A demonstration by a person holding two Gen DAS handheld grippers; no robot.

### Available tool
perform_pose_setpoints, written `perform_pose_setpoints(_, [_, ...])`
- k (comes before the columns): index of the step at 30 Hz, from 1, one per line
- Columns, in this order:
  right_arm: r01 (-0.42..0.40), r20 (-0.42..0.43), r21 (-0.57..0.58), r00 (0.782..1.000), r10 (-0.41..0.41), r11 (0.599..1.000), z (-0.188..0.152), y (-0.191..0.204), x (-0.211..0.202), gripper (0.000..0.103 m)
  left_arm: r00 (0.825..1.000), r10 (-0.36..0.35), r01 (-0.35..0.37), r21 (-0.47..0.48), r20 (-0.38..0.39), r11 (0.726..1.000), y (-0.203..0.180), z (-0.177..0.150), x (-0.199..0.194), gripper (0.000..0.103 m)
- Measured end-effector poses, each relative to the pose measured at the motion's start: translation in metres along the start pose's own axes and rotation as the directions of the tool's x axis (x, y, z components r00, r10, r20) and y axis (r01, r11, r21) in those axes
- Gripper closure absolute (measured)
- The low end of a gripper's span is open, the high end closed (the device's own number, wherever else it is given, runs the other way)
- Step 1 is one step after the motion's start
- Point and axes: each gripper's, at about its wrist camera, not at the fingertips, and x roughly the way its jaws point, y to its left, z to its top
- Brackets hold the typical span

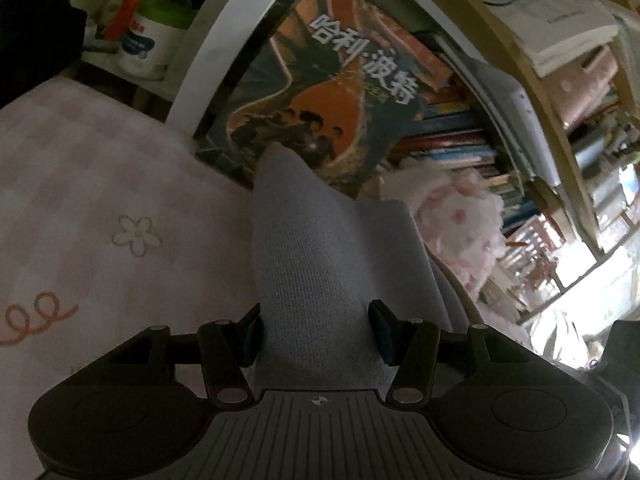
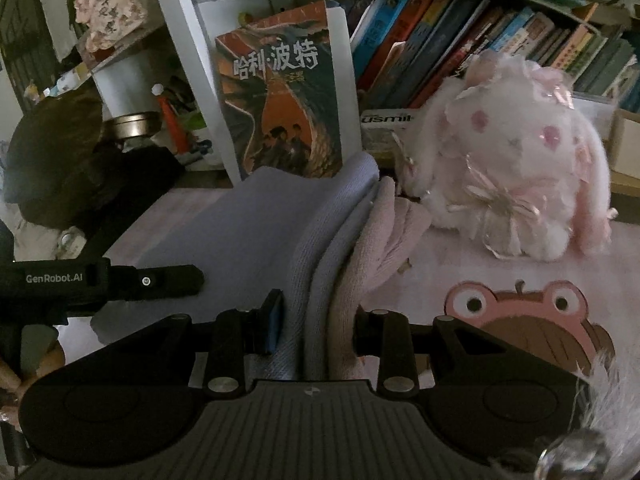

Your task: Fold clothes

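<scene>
Mid-fold, both claws, left claw (image 1: pixel 316 330) and right claw (image 2: pixel 316 322), pinching the soft lavender cloth (image 2: pixel 240 224); next, laying it down flat and neat.

Ahead: upright book (image 2: pixel 286 92) stands just behind the lavender cloth (image 2: pixel 240 224), blocking forward travel. White shelf post (image 2: pixel 180 60) to its left. Right of the cloth: plush rabbit (image 2: pixel 516 160) on the pink sheet (image 2: pixel 424 280), touching the cloth's pink layer. Left gripper (image 2: pixel 120 280) crosses the near-left side. Open sheet (image 1: pixel 100 200) left of the cloth, bare sheet also near-right by the frog print (image 2: pixel 520 312).
</scene>
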Motion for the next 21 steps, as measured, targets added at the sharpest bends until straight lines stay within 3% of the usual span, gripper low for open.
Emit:
perform_pose_setpoints(9, [0.01, -0.015, 0.01, 1.0, -0.01, 1.0, 0.001, -0.018, 0.035, 0.074, 0.999, 0.035, -0.035, 0.007, -0.018, 0.999, 0.006, -0.003, 0.024, 0.05])
perform_pose_setpoints(14, [0.018, -0.029, 0.098, 0.999, -0.016, 0.995, -0.01, -0.032, 0.045, 0.066, 0.998, 0.054, -0.054, 0.015, -0.039, 0.998, 0.011, -0.01, 0.03, 0.046])
perform_pose_setpoints(18, [0.052, -0.027, 0.109, 0.998, -0.049, 0.993, -0.012, -0.031, 0.041, 0.05, 0.995, 0.091, -0.09, 0.05, -0.032, 0.995, 0.006, -0.009, 0.027, 0.038])
perform_pose_setpoints(21, [0.086, -0.019, 0.107, 0.996, -0.084, 0.991, -0.011, -0.028, 0.033, 0.032, 0.991, 0.132, -0.131, 0.103, -0.01, 0.986, -0.003, -0.009, 0.02, 0.036])
